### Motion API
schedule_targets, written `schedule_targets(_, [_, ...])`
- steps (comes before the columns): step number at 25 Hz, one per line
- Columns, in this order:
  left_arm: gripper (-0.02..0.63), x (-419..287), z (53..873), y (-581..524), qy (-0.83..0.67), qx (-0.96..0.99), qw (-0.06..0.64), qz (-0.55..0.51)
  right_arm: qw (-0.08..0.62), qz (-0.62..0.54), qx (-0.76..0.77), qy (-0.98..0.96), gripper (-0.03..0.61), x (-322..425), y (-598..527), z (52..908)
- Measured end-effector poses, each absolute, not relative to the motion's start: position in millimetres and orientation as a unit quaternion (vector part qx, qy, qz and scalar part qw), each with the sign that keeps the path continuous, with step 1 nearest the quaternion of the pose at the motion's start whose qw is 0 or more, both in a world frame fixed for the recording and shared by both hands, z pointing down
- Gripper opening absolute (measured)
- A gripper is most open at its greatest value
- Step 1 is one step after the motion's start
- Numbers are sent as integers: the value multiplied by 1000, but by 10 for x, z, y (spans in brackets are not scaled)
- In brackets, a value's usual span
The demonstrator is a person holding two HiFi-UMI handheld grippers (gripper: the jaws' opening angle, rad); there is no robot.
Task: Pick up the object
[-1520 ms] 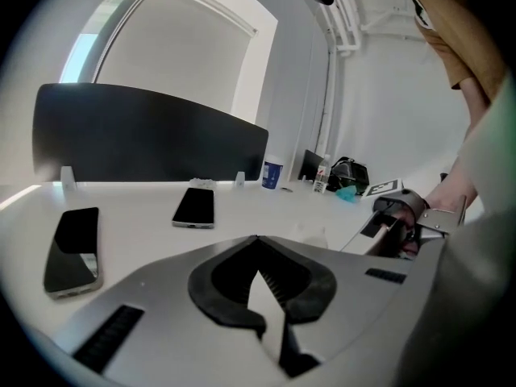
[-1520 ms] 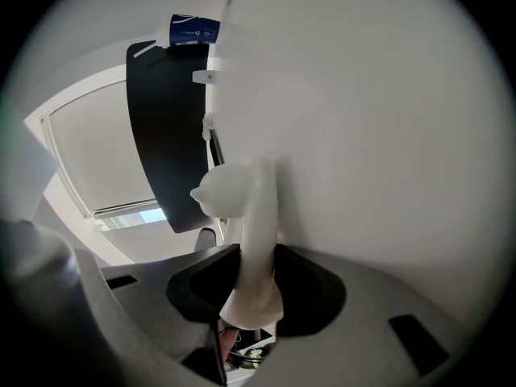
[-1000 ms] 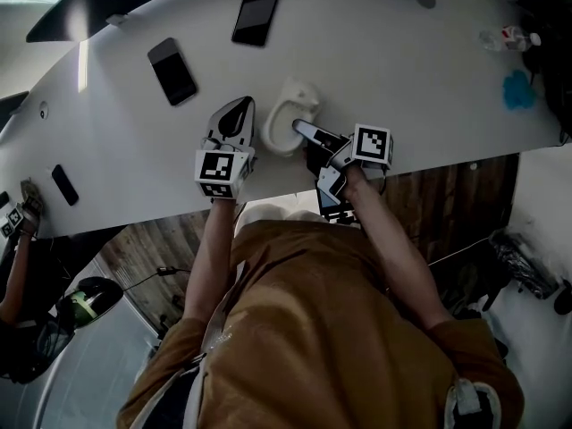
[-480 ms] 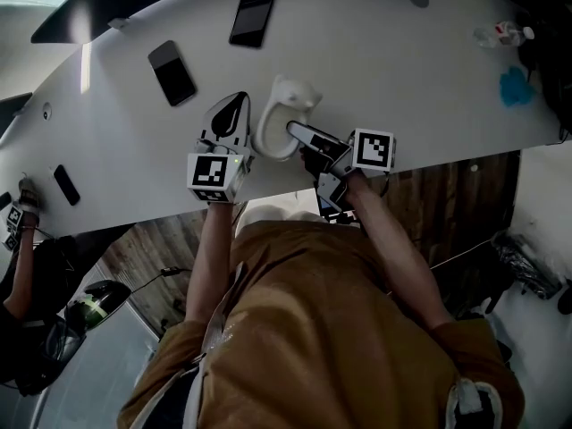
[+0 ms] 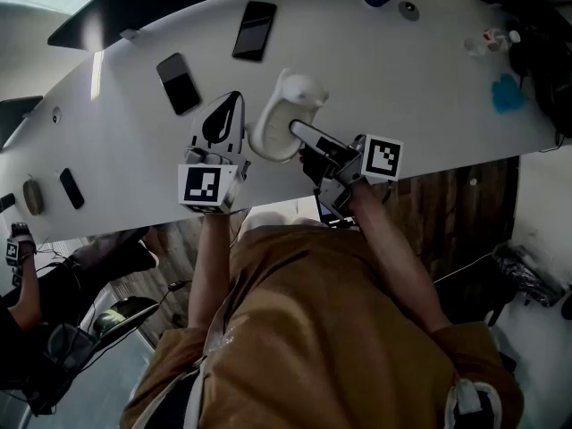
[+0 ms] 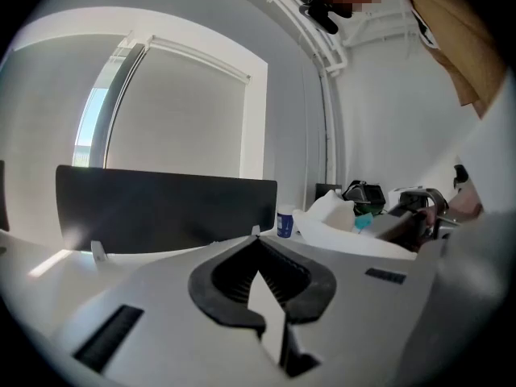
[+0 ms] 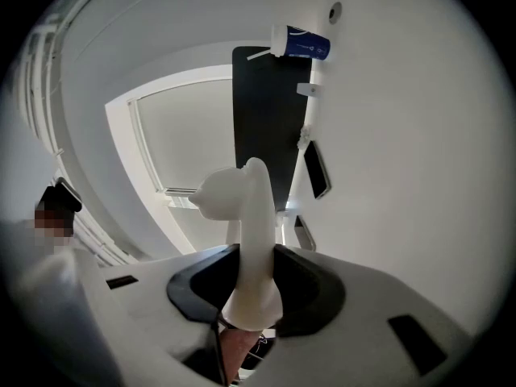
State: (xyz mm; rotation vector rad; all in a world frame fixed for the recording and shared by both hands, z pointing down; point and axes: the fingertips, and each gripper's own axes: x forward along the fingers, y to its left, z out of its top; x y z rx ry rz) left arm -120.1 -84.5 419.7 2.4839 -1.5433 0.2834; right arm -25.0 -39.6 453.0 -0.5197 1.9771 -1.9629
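Smooth, white, ring-shaped object [image 5: 284, 105]

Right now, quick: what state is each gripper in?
Left gripper: shut, nothing between its jaws.
Right gripper: shut on the white moulded plastic object.

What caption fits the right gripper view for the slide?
Right tongs clamped on a white moulded object, white table with phones and a blue cup behind.
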Motion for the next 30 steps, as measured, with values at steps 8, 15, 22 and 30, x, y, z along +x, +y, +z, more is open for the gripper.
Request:
schedule_targets(8, [6, -1033, 3711, -825, -519, 848, 55, 89, 167, -637, -168, 733, 137, -75, -568, 3961])
schedule_targets(15, [6, -1078, 3410, -841, -532, 844, 36, 52, 195, -613, -166, 747, 137, -7, -668, 3673])
schedule_targets(22, [6, -1011, 3286, -866, -530, 847, 19, 48, 196, -598, -159, 761, 137, 29, -664, 3503])
schedule_targets(30, [6, -960, 3124, -861, -528, 848, -1, 42, 214, -590, -141, 766, 137, 24, -652, 3338])
